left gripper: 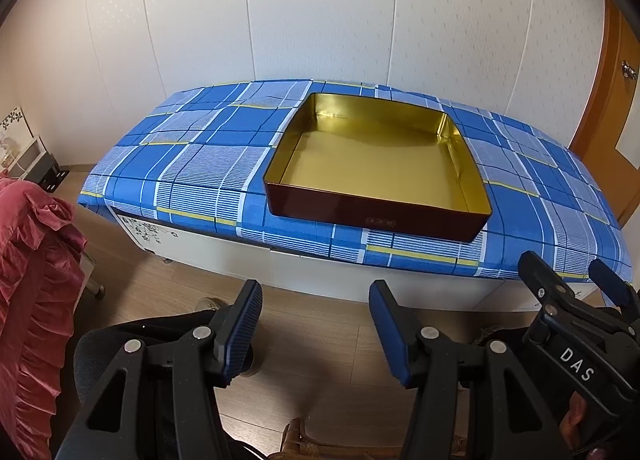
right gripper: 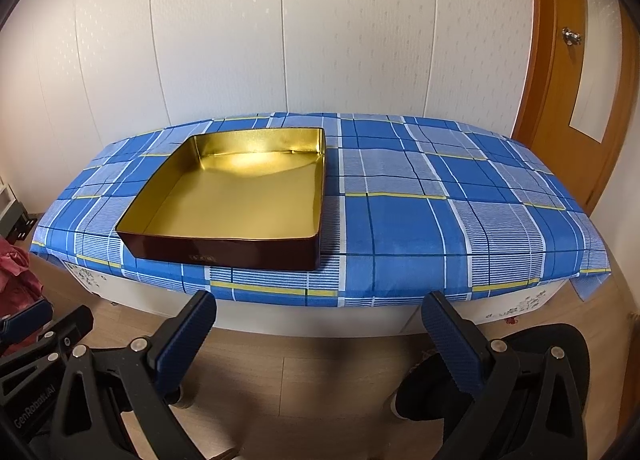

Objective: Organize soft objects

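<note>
A shallow square tin, gold inside and dark red outside, stands empty on a low table under a blue plaid cloth. My left gripper hovers over the floor in front of the table, open with nothing between its blue pads. My right gripper hangs beside it, also open and empty, its fingers spread wider. Each gripper shows at the edge of the other's view: the right gripper at the right, the left gripper at the far left. A pink ruffled velvet fabric hangs at the left.
A white panelled wall runs behind the table. An orange wooden door is at the right and a small white shelf at the far left. A person's black-trousered knees sit below the grippers, above the wooden floor.
</note>
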A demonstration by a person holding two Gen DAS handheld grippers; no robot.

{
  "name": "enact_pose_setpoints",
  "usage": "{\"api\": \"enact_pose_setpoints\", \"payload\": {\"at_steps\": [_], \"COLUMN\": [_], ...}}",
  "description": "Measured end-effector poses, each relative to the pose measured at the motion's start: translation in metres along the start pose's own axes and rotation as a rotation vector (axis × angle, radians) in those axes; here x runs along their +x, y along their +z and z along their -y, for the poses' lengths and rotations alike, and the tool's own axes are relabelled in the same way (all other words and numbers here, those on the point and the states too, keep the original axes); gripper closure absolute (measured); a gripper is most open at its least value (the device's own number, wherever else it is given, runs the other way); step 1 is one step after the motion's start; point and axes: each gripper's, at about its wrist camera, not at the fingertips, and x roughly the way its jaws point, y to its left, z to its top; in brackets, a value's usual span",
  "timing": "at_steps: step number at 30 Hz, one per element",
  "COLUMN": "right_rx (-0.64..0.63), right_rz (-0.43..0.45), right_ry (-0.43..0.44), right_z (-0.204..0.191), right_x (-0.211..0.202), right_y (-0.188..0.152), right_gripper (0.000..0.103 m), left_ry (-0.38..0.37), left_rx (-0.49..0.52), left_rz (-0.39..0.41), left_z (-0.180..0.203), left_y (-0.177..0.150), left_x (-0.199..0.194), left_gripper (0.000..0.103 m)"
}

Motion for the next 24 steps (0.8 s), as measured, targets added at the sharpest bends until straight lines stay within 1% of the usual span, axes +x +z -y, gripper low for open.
{"api": "enact_pose_setpoints", "payload": {"at_steps": [10, 18, 24], "right_rx": [-0.006, -0.018, -0.021], "right_rz": [-0.003, -0.038, -0.036], "right_ry": [-0.003, -0.006, -0.012], "right_z": [-0.002, -0.003, 0.0], "right_x": [0.002, 0.003, 0.008], "right_y": [0.0, 0.0, 0.001], "right_gripper": [0.0, 0.0, 0.0], "left_ry": [0.0, -0.007, -0.042], "left_rx": [0.001, -0.001, 0.008], "left_rz": [-0.009, -0.016, -0.062], "left_z": [0.001, 0.0, -0.004], "left_y": [-0.001, -0.001, -0.004], "left_x": [0.003, 0.005, 0.02], "left_gripper": [0.047, 0.047, 0.047]}}
